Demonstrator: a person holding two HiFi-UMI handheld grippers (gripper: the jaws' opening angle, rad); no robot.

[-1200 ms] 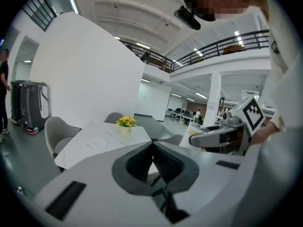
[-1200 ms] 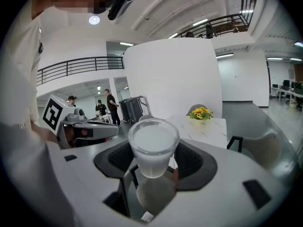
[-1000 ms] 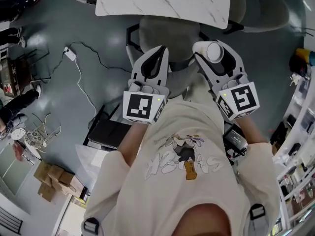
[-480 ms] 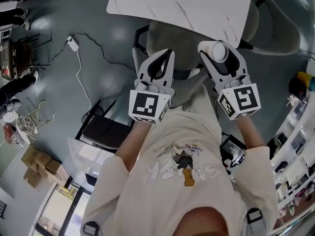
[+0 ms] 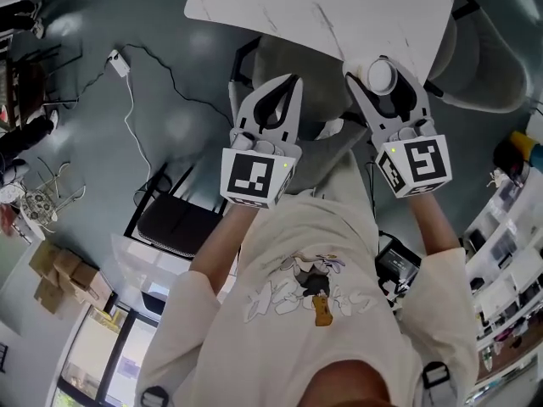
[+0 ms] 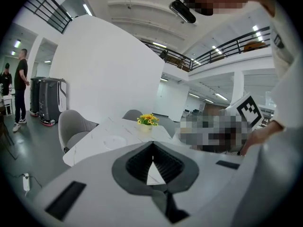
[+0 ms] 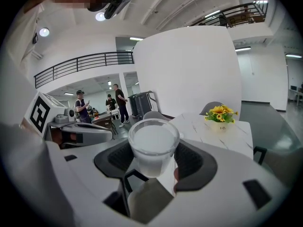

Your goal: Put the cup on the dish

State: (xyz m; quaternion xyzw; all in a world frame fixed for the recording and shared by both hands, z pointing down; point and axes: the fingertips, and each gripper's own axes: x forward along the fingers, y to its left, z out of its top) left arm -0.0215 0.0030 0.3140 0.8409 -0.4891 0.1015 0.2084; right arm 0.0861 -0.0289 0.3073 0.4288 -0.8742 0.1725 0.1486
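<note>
A white cup [image 5: 380, 76] sits upright between the jaws of my right gripper [image 5: 378, 64], which is shut on it; the right gripper view shows the cup [image 7: 152, 146] filling the gap between the dark pads. My left gripper [image 5: 291, 81] is beside it, jaws closed tip to tip with nothing in them [image 6: 152, 144]. Both hang over the near edge of the white marble table [image 5: 339, 7]. In the left gripper view a round white dish [image 6: 115, 141] lies flat on the table, ahead and to the left of the jaws. The dish does not show in the head view.
A pot of yellow flowers [image 6: 147, 120] stands on the table beyond the dish. A grey chair [image 5: 297, 58] is tucked under the near edge and another [image 5: 488, 66] is at the right. A cable with a power strip [image 5: 114, 60] and a black case [image 5: 174, 223] lie on the floor at left.
Both grippers have come forward toward the table, whose edge now sits lower and closer in the head view. The cup stays held in the right gripper; the left stays shut.
</note>
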